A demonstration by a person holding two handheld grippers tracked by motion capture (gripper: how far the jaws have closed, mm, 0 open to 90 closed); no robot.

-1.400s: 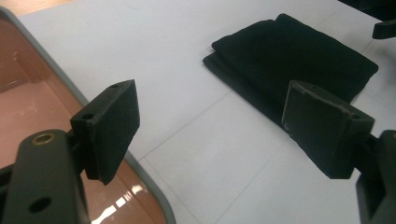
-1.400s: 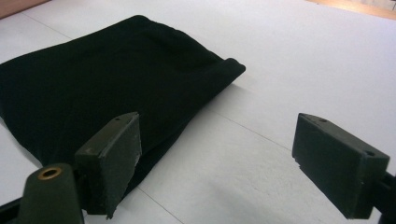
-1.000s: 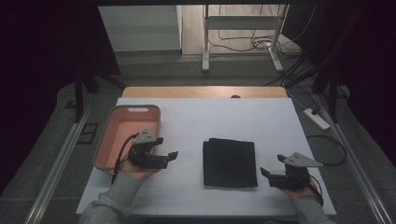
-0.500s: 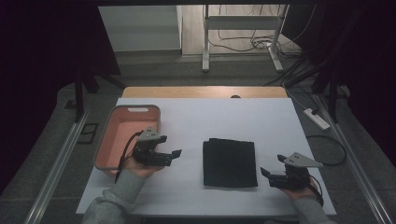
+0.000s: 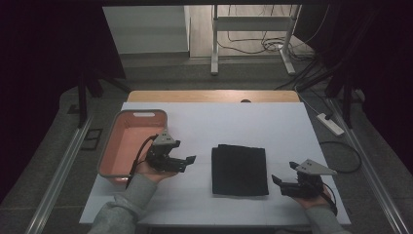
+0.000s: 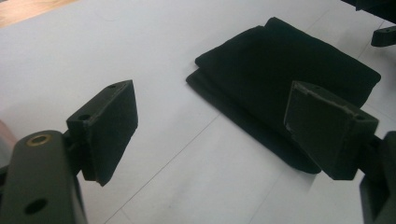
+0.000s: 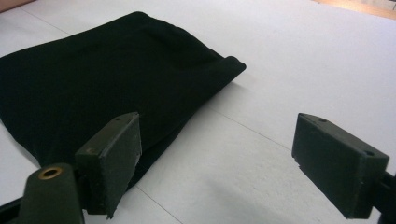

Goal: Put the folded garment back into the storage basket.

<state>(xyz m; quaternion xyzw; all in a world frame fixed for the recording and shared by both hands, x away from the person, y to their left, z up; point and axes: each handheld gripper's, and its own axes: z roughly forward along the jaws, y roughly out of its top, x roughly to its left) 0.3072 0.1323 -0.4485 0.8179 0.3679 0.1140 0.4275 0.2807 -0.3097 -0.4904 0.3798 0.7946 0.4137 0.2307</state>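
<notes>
Both grippers' fingers gape wide, empty — left gripper (image 5: 189,161), right gripper (image 5: 278,179) — flanking the folded black cloth (image 5: 239,169), its folds indistinct.

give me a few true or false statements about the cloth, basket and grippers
1. The black cloth lies folded on the table. True.
2. The left gripper is shut on the cloth. False: its jaws are open, short of the cloth.
3. The pink basket sits left of the cloth. True.
4. The right gripper is inside the basket. False: it is on the cloth's right side, jaws open.
</notes>
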